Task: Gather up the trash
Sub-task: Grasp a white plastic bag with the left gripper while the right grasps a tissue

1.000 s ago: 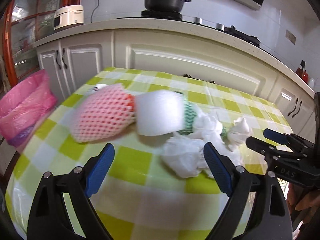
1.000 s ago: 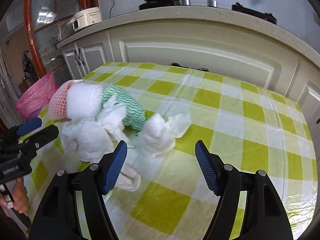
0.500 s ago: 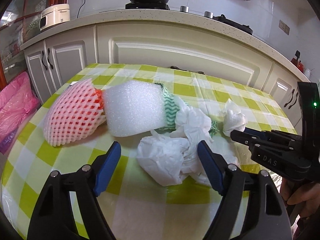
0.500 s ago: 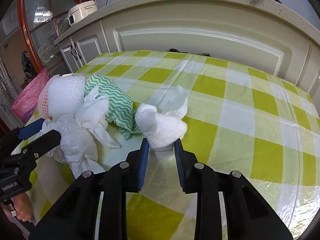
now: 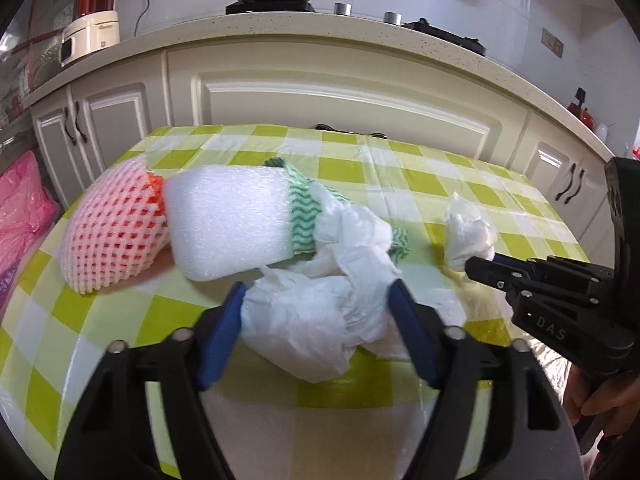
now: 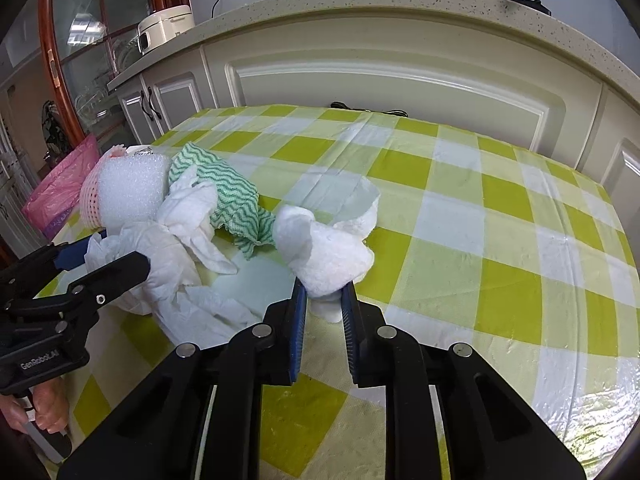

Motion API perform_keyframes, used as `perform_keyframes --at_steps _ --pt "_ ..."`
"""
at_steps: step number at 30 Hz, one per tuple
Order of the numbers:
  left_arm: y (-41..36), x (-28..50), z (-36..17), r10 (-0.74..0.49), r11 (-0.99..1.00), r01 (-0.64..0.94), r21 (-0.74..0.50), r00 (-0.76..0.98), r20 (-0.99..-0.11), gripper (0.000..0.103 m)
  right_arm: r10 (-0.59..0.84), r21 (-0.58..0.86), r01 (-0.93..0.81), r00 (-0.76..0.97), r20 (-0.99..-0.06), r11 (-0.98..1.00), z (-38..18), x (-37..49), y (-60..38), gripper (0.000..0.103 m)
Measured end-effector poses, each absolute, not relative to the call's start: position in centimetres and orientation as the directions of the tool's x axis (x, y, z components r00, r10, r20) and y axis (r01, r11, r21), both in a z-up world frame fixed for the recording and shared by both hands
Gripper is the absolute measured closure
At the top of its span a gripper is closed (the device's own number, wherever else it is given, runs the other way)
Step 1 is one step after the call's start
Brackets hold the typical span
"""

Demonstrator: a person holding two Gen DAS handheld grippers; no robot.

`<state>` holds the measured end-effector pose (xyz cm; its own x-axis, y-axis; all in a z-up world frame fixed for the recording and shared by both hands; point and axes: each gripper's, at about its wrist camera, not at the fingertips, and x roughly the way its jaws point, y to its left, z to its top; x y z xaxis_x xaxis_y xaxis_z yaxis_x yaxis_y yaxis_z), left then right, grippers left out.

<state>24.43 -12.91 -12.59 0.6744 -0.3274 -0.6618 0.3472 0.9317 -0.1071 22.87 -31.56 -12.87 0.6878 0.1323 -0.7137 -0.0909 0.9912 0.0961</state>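
Note:
Trash lies on a green-checked table (image 5: 400,168): a pink foam fruit net (image 5: 112,232), a white foam sleeve (image 5: 228,220), a green zigzag cloth (image 5: 302,216) and crumpled white tissues. My left gripper (image 5: 316,312) has its jaws against both sides of a big crumpled tissue (image 5: 308,324). My right gripper (image 6: 323,304) is shut on a smaller tissue wad (image 6: 324,248), which also shows in the left wrist view (image 5: 468,236).
A pink trash bag (image 5: 20,216) hangs off the table's left edge, also in the right wrist view (image 6: 60,188). White kitchen cabinets (image 5: 340,100) stand close behind the table, with a pot and a rice cooker on the counter.
My left gripper moved forward and narrowed its jaws around the big tissue. My right gripper closed fully on the small tissue wad.

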Motion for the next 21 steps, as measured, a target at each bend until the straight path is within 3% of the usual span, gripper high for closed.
perform_keyframes --at_steps 4,7,9,11,13,16,18,21 --pt "-13.8 23.4 -12.3 -0.325 0.922 0.385 -0.05 0.695 -0.641 0.061 0.143 0.109 -0.092 0.683 -0.716 0.99 -12.6 22.6 -31.7 0.081" --pt "-13.5 22.9 -12.2 -0.332 0.918 0.394 -0.048 0.695 -0.638 0.07 0.139 0.107 -0.09 0.686 -0.714 0.99 -12.6 22.4 -31.5 0.069" --pt "-13.0 22.5 -11.9 -0.337 0.917 0.395 -0.054 0.694 -0.636 0.075 0.138 0.11 -0.084 0.692 -0.708 0.99 -12.5 22.3 -31.4 0.05" --pt "-12.5 22.0 -11.5 -0.337 0.917 0.395 -0.052 0.7 -0.63 0.078 0.138 0.114 -0.081 0.701 -0.7 0.99 -12.3 22.3 -31.3 0.046" --pt "-11.8 21.6 -11.1 -0.338 0.918 0.393 -0.055 0.703 -0.625 0.086 0.139 0.114 -0.083 0.7 -0.701 0.99 -12.3 22.7 -31.0 0.046" --pt "-10.6 21.1 -10.6 -0.337 0.921 0.383 -0.065 0.705 -0.624 0.086 0.129 0.105 -0.077 0.691 -0.711 0.991 -12.7 23.7 -30.6 0.047" --pt "-9.9 20.8 -10.4 -0.329 0.926 0.372 -0.064 0.711 -0.622 0.086 0.118 0.093 -0.073 0.672 -0.731 0.993 -13.1 24.4 -30.3 0.068" --pt "-9.0 20.5 -10.4 -0.333 0.928 0.365 -0.081 0.708 -0.623 0.087 0.114 0.082 -0.08 0.678 -0.727 0.993 -13.0 23.9 -29.7 0.076"
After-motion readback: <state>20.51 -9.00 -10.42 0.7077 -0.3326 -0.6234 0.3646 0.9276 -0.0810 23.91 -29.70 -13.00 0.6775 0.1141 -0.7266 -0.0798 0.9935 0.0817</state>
